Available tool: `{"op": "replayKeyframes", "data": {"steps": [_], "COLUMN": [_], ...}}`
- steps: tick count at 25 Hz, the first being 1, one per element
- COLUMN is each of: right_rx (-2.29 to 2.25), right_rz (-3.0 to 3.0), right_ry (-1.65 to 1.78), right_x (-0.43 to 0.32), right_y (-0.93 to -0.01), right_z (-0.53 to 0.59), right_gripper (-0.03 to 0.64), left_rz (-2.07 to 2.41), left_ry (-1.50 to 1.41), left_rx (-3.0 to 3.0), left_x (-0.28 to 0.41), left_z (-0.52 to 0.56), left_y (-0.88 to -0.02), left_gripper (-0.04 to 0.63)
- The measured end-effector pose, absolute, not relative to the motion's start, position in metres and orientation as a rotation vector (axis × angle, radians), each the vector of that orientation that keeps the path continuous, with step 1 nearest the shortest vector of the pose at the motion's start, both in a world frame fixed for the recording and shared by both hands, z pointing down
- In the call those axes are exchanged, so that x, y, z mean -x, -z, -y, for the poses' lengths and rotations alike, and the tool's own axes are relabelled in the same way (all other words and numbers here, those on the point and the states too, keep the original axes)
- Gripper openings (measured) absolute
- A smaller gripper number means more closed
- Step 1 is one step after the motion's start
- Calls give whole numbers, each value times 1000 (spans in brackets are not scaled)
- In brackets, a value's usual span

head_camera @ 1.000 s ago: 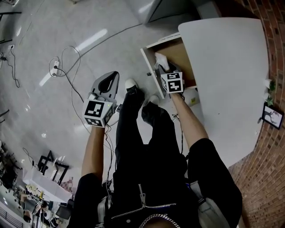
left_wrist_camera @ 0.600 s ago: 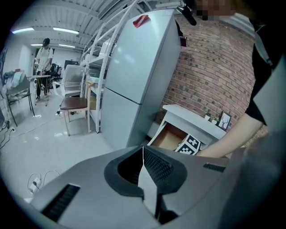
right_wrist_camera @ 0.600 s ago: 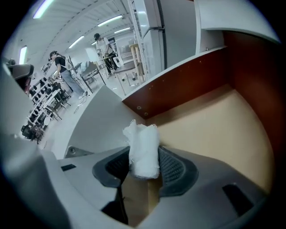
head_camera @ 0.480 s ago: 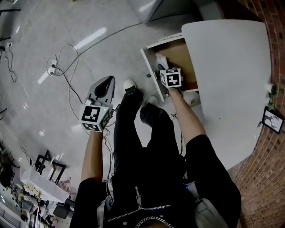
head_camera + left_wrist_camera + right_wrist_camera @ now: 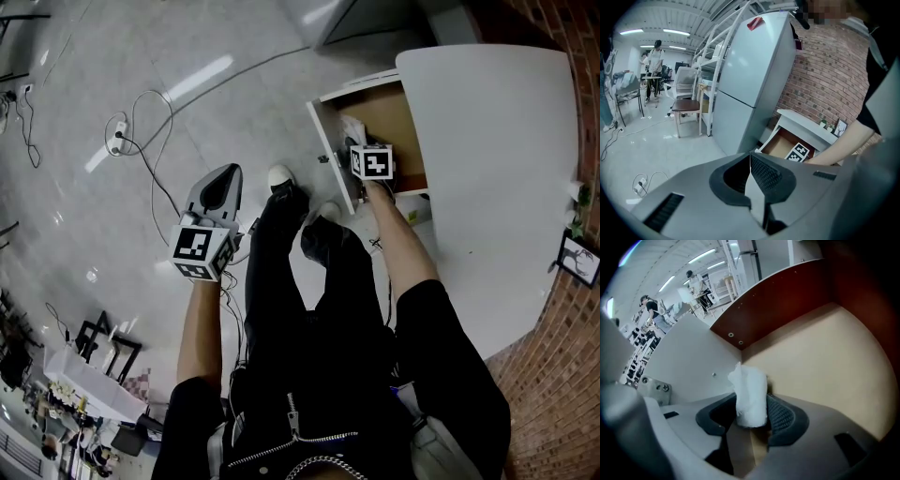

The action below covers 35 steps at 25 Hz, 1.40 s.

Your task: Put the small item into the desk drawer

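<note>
Far left on the floor [image 5: 84, 84]: a cable [image 5: 150, 178] loops out from a power strip [image 5: 116, 141]. The left gripper [image 5: 228, 172] hangs over bare floor just left of the person's legs [image 5: 309, 281], jaws pressed together with nothing between them, tip pointing to the far side. Its own view looks past the tip at a tall grey fridge [image 5: 750, 84], a chair [image 5: 686, 101] to the left of that, and people standing far left in the background. One white shoe [image 5: 278, 175] shows near the drawer's front panel. The drawer [image 5: 323, 145] is pulled out to the left from under the counter [image 5: 487, 169], tan bottom exposed. The right gripper [image 5: 751, 401] is down inside it, pointing steeply down, marker cube [image 5: 372, 161] on top, forearm running back over the near drawer edge. It's gripping the small item, a white crumpled wad [image 5: 750, 394], which stands upright between the pads and pokes out past the tips; the jaws have just eased open slightly with the wad between them. The wad sits low in the drawer, near the corner where the white side wall meets the dark back wall; can't tell if it touches the bottom. The counter top is plain white. At its right edge stand a small plant [image 5: 581, 202] and a picture frame [image 5: 575, 255] against the brick wall [image 5: 553, 375].
</note>
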State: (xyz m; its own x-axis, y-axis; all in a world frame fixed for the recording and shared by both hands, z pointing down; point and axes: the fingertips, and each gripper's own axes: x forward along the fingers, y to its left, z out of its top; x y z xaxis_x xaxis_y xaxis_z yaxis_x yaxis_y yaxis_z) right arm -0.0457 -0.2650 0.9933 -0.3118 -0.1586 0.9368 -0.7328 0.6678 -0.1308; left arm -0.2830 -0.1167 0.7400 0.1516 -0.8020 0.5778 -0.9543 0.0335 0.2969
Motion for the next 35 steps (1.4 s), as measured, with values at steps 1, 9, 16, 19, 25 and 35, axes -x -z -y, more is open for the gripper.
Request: {"op": "replayKeyframes", "data": {"steps": [1, 9, 16, 19, 25, 35], "right_rx": [-715, -734, -757, -750, -736, -780], "right_rz": [1823, 1866, 1927, 1969, 2055, 2274], "right_ry": [-699, -699, -692, -672, -624, -538], "right_x": [44, 50, 48, 49, 51, 49], "right_y": [-993, -966, -917, -889, -821, -691], "right_z": [265, 259, 246, 237, 222, 221], "right_gripper": [203, 188, 50, 17, 6, 5], "left_rz": [1679, 1672, 1675, 1678, 1690, 1716], "left_ry": [-301, -274, -249, -247, -235, -211], "left_rx": [-1792, -1771, -1774, -1787, -1823, -1939], "left_x": [283, 281, 275, 271, 258, 230], "left_z": [116, 111, 110, 110, 110, 135], "left_y": [-740, -729, -693, -675, -633, -567], "left_gripper": [21, 21, 21, 21, 21, 21]}}
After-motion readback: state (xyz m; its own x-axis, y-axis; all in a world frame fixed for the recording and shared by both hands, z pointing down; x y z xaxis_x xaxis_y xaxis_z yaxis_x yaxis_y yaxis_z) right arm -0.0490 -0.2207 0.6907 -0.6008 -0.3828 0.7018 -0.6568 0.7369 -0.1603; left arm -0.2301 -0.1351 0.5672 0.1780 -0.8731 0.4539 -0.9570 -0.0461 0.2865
